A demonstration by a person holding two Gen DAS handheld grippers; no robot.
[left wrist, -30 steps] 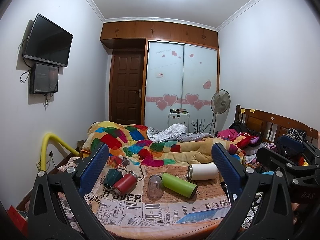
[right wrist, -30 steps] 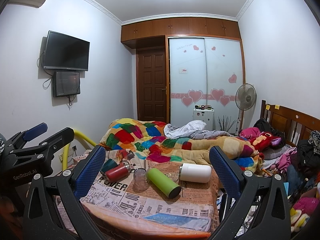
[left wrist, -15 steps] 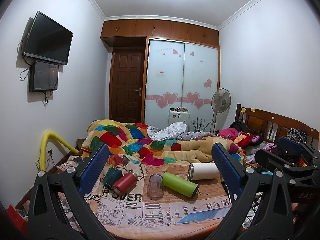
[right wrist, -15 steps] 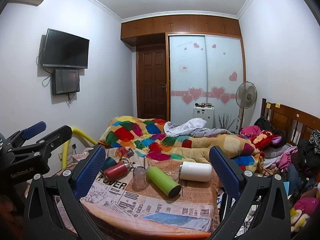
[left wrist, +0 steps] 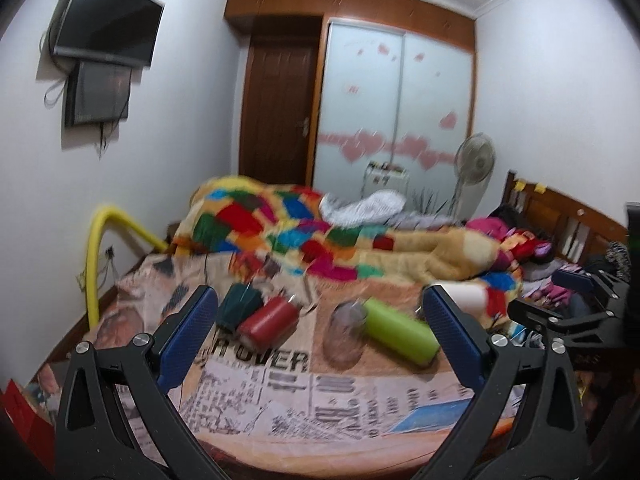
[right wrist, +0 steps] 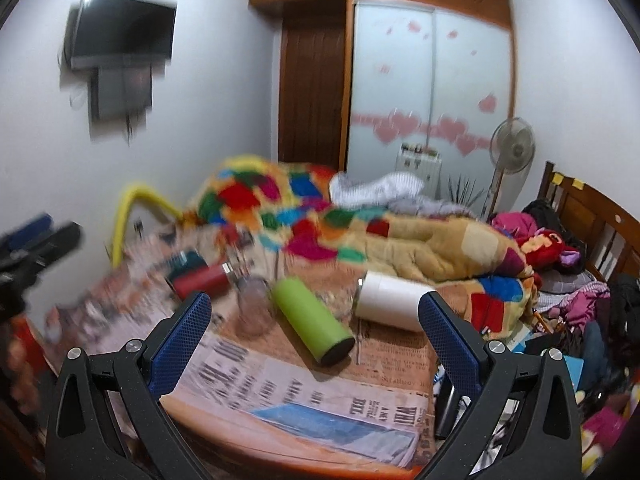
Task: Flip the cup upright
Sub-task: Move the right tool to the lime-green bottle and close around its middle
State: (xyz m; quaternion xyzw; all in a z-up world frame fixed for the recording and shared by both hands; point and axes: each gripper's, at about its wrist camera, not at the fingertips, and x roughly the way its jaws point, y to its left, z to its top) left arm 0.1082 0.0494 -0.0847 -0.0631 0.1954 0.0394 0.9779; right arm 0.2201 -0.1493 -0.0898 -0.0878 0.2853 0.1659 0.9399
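Both the left gripper point(left wrist: 318, 332) and right gripper point(right wrist: 314, 330) hung with jaws spread wide, gripping nothing. Beyond them the clear cup point(left wrist: 345, 338) stood mouth-down just left of the green bottle point(left wrist: 398, 330), the patchwork quilt point(left wrist: 304, 232) behind it

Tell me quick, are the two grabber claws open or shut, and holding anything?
Left gripper: open, holding nothing.
Right gripper: open, holding nothing.

I've got the left gripper point(left wrist: 320, 322) spread wide, holding nothing; right gripper point(right wrist: 314, 318) same, side by side.
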